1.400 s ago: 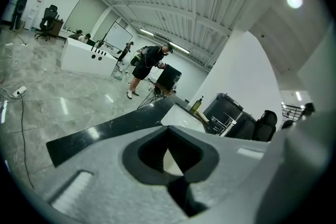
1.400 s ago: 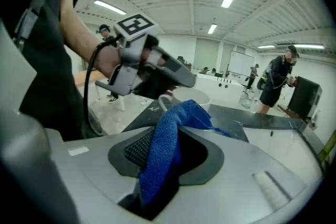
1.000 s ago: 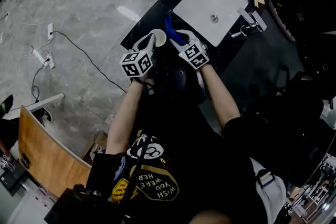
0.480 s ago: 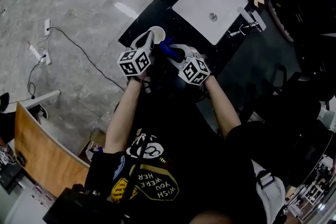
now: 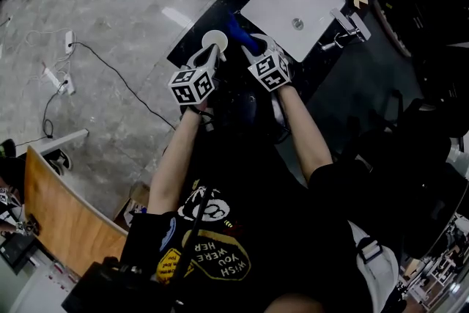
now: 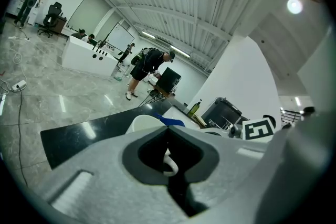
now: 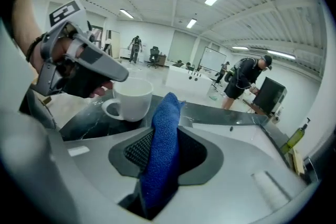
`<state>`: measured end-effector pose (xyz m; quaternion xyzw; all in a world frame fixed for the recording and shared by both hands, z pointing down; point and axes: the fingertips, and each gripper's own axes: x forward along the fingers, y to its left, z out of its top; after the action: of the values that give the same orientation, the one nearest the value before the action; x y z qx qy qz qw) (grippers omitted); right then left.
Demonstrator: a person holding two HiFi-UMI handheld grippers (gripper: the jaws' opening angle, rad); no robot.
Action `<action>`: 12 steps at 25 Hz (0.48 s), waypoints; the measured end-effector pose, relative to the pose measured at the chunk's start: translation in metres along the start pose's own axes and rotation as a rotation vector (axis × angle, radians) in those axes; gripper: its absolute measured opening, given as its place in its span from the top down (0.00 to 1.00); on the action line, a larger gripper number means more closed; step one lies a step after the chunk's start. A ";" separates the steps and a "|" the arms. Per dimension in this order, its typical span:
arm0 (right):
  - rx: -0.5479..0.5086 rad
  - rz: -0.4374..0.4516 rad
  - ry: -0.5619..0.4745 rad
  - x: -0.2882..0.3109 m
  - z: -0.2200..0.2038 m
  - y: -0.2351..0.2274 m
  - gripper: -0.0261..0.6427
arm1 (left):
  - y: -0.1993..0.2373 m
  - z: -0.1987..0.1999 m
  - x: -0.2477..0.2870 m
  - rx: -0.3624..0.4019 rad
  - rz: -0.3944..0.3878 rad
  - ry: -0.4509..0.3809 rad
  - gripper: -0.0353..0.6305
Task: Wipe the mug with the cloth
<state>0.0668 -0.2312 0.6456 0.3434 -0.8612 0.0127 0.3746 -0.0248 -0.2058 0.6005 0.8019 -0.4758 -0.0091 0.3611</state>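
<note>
The right claw (image 5: 250, 48) is closed on the blue cloth (image 7: 161, 139), which stands up between its pads. The white mug (image 7: 132, 100) stands on the counter (image 7: 84, 122), just ahead-left of this claw. The left claw (image 6: 168, 131) grips its handle (image 6: 169, 162).

My left gripper (image 5: 211, 55) held the white mug (image 7: 134, 99) upright by its handle. The blue cloth (image 7: 164, 128) stuck out of my right gripper (image 5: 253, 50).

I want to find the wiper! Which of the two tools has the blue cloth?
The right tool: the blue cloth is pinched between its jaws. The left tool grips the white mug instead.
</note>
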 end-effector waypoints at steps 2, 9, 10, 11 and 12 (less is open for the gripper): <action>0.057 -0.036 0.024 0.002 -0.006 -0.004 0.78 | 0.000 -0.001 -0.002 0.004 0.002 0.002 0.94; 0.284 0.060 -0.037 -0.002 -0.007 0.026 0.52 | 0.006 0.005 -0.021 0.011 0.029 -0.021 0.94; 0.341 0.056 -0.085 -0.012 -0.001 0.025 0.51 | 0.008 0.008 -0.025 0.013 0.037 -0.030 0.94; 0.393 0.051 -0.142 -0.023 0.006 0.024 0.51 | 0.009 0.011 -0.030 0.020 0.045 -0.037 0.94; 0.436 0.044 -0.205 -0.036 0.015 0.023 0.53 | 0.009 0.013 -0.035 0.030 0.054 -0.042 0.94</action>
<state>0.0611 -0.1971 0.6167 0.3967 -0.8788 0.1716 0.2021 -0.0557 -0.1890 0.5850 0.7938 -0.5049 -0.0090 0.3390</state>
